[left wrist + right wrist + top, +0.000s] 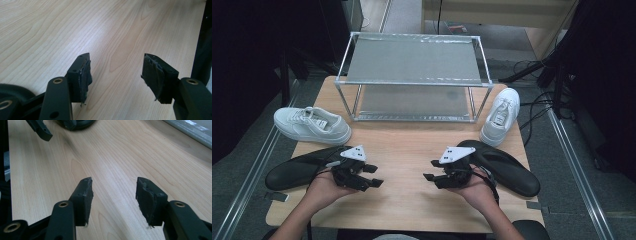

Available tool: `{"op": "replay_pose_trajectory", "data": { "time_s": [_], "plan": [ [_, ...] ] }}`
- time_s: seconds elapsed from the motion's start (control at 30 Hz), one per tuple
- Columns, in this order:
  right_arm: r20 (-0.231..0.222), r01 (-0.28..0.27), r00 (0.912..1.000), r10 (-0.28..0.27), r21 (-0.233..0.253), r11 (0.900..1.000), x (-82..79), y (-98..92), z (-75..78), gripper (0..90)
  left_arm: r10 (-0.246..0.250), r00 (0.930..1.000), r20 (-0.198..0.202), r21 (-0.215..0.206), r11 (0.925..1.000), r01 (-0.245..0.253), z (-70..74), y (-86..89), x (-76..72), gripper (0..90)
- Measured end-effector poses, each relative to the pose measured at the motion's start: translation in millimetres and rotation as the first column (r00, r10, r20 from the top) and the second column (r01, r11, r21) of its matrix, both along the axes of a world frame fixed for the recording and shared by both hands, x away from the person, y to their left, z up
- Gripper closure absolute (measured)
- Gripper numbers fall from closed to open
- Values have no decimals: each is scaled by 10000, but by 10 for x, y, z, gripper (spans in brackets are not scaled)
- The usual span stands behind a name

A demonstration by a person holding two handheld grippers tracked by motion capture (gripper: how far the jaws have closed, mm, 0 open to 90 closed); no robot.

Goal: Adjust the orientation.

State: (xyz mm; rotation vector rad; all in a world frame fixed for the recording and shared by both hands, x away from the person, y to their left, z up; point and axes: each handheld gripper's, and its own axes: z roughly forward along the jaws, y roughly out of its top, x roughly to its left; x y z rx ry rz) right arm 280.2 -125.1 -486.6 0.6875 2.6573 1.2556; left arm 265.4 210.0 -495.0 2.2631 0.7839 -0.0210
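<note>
Two white sneakers lie on the wooden table [407, 145]: one [312, 124] on its side at the left, one [501, 116] at the right, beside a two-tier metal rack [412, 75]. A black slipper [297, 169] lies at the left front and another [504, 166] at the right front. My left gripper [372, 176] rests low over the table, open, its jaws empty in the left gripper view [116, 72]. My right gripper [431, 170] faces it, also open and empty [113, 195]. The left gripper's jaw tip [40, 130] shows at the top left of the right gripper view.
The rack stands at the table's far middle with both shelves bare. Bare wood lies between the two grippers. Metal rails [577, 165] run along the floor on both sides of the table, and cables [532, 107] lie at the right.
</note>
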Motion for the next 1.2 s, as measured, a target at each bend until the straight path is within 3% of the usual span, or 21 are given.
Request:
{"op": "replay_pose_trajectory", "data": {
  "time_s": [0.27, 0.53, 0.7, 1.07, 1.2],
  "plan": [
    [-322, 178, 9993, -169, 277, 9995, 71, 6, 7, 462, 155, 9998, 131, -136, 9998, -153, 41, 152, -46, 372],
    [-533, 166, 9985, -149, 305, 9994, 123, 36, -1, 470, 839, 9963, 187, -123, 9964, -837, 88, 367, -94, 375],
    [-619, 124, 9980, -110, 227, 9997, 143, 65, -18, 466, 1001, 9947, 214, -134, 9949, -998, 124, 467, -135, 375],
    [-516, -95, 9986, 106, 222, 9997, 148, 129, -7, 467, 1634, 9862, 260, -187, 9865, -1630, 178, 729, -187, 402],
    [-518, -104, 9986, 113, 167, 9998, 155, 135, -14, 466, 1965, 9800, 315, -247, 9803, -1958, 202, 854, -213, 404]
  ]
}}
